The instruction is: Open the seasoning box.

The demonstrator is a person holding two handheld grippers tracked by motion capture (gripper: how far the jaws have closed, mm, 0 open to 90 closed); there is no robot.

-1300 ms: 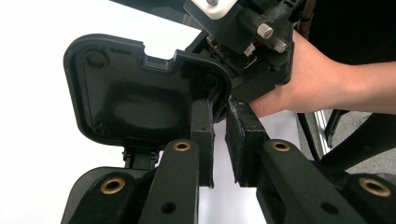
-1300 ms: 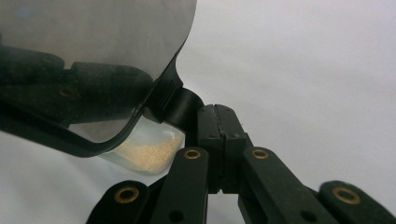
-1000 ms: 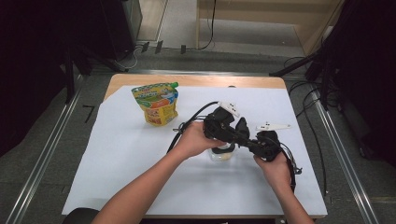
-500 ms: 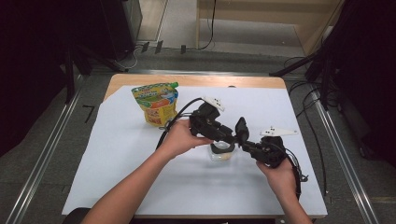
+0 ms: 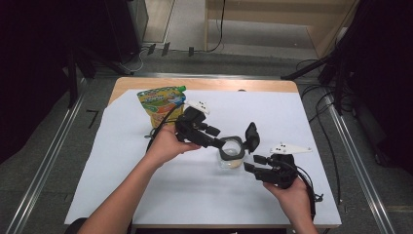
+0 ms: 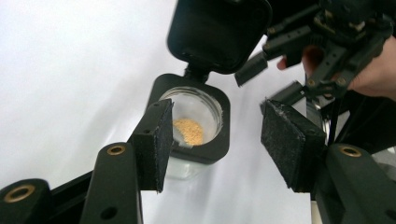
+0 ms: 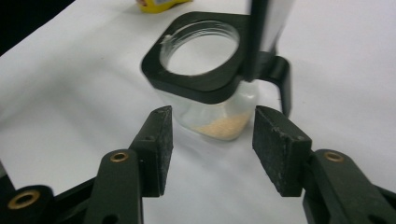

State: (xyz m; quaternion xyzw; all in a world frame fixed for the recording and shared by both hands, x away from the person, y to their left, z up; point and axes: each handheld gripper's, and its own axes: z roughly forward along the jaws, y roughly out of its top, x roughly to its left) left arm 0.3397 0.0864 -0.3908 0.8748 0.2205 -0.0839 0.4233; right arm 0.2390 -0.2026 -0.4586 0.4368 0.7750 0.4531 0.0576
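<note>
My little jar (image 5: 231, 155) stands open on the desk (image 5: 122, 185).
My left gripper (image 5: 218, 144) and right gripper (image 5: 251, 163) sit beside it, both just spread apart, holding nothing.

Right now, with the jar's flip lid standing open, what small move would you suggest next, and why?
Probably reach the left tongs back toward the pouch. The jar stands on the white sheet with its black lid up and only a little yellow powder at the bottom. Both tongs have just been opening, with nothing gripped; the right tongs stay near to steady the jar.
</note>
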